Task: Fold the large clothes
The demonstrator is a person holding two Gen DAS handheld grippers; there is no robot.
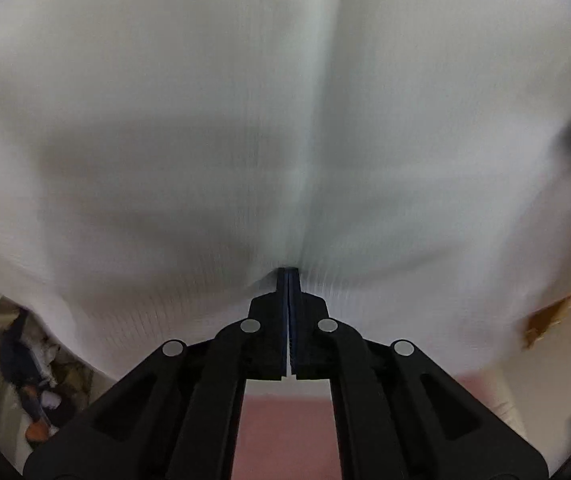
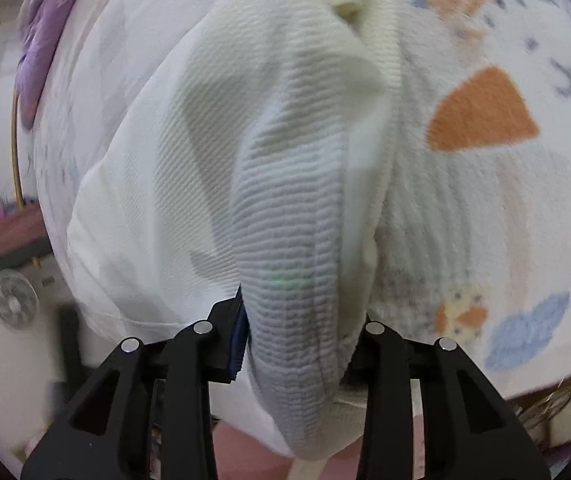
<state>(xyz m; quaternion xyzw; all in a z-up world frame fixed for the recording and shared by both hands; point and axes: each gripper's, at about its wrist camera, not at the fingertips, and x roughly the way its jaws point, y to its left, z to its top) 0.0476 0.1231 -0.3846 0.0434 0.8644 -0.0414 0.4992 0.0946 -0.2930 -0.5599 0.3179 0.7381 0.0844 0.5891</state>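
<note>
A large white ribbed garment (image 1: 269, 128) fills the left wrist view, stretched out in front of the camera and blurred. My left gripper (image 1: 288, 276) is shut on its lower edge, with the fingers pressed together on the cloth. In the right wrist view the same white garment (image 2: 285, 208) hangs bunched in a thick fold between the fingers of my right gripper (image 2: 293, 320), which is shut on it. The cloth drapes over the right finger and hides it.
A patterned bedspread (image 2: 485, 168) with orange and blue shapes lies behind the garment. Purple clothing (image 2: 41, 52) sits at the top left. A small fan (image 2: 13, 300) stands at the left. Pinkish floor (image 1: 285, 428) shows below, and clutter (image 1: 29, 376) at the lower left.
</note>
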